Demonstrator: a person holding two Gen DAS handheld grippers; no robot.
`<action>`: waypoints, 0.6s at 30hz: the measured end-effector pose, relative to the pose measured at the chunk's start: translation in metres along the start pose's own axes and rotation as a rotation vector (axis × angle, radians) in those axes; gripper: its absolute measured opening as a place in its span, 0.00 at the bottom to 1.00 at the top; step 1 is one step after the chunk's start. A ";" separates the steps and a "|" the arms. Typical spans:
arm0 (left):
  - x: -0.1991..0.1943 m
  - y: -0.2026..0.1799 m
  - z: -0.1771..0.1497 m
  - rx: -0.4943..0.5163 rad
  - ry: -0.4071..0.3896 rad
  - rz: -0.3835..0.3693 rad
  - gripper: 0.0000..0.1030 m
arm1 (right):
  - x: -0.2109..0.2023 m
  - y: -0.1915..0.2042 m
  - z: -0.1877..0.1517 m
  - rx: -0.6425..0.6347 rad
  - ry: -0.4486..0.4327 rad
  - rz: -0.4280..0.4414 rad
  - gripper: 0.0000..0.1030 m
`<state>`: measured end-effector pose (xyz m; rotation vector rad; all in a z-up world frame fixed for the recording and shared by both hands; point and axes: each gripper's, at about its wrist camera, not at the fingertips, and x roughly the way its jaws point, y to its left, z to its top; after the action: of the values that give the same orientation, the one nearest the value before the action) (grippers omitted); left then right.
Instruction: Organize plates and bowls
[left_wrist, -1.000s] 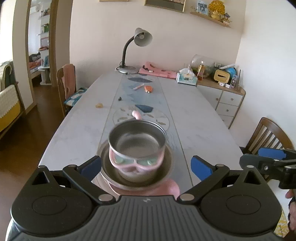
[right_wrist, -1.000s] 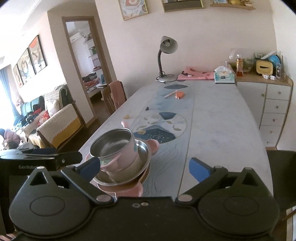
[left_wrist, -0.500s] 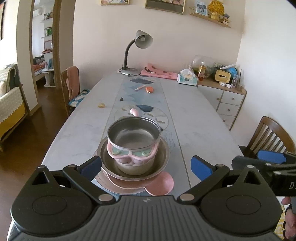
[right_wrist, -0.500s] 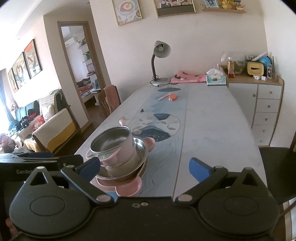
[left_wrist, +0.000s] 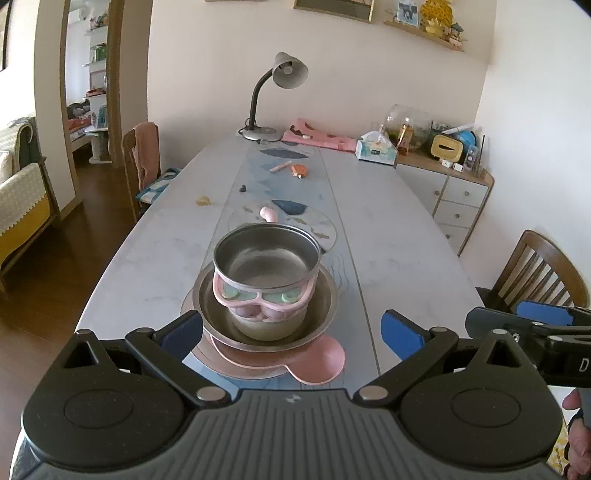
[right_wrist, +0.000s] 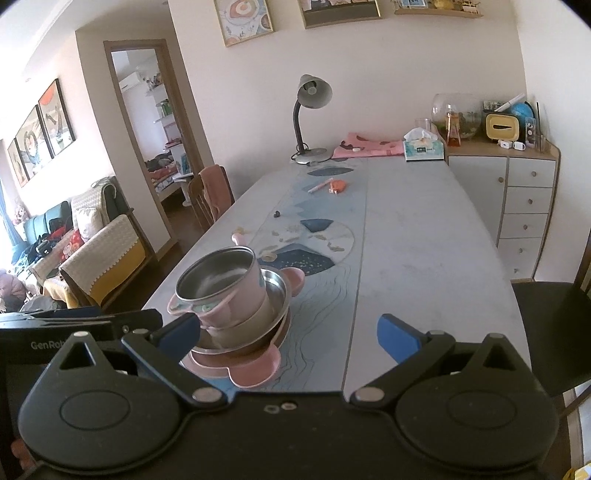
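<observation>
Stack of dishes at the near end of the long table (left_wrist: 388, 229), on the patterned runner: deep steel bowl (left_wrist: 266, 258) with pink outer shell on top, seated in a wider steel bowl (left_wrist: 325, 306), that one resting on a flat pink plate (left_wrist: 321, 363) with lobed edge. Same stack in the right wrist view, steel bowl (right_wrist: 216, 282) uppermost, wide bowl (right_wrist: 279, 295) under it, pink plate (right_wrist: 255, 373) at the bottom, all left of centre. Left gripper (left_wrist: 291, 328) spread wide, blue pads flanking the stack on both sides, touching nothing, holding nothing. Right gripper (right_wrist: 288, 330) likewise spread wide and empty, left pad overlapping the stack's near edge in view, contact not clear. Right gripper's body also visible at the right edge of the left wrist view, beside a wooden chair (left_wrist: 543, 273). Farther along the table: small orange item (left_wrist: 299, 170) and a pink pen-like piece just beside it, a dark speck, a pale scrap toward the left edge. At the far end, grey desk lamp (left_wrist: 275, 96), pink cloth (left_wrist: 319, 138), tissue box (left_wrist: 375, 151). To the right, white drawer cabinet (right_wrist: 524, 206) against the wall, with clutter on top.
</observation>
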<state>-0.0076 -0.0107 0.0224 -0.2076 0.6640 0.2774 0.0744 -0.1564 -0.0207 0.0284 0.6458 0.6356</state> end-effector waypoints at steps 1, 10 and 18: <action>0.000 0.000 0.000 0.000 0.002 -0.002 1.00 | 0.000 0.000 0.000 0.002 0.004 0.001 1.00; 0.001 -0.001 -0.003 -0.004 0.015 -0.019 1.00 | 0.000 -0.001 0.000 0.011 0.027 -0.001 1.00; 0.003 0.000 -0.003 -0.013 0.025 -0.018 1.00 | 0.000 0.000 -0.001 0.006 0.030 0.005 1.00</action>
<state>-0.0068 -0.0104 0.0182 -0.2297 0.6854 0.2621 0.0736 -0.1568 -0.0218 0.0260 0.6770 0.6395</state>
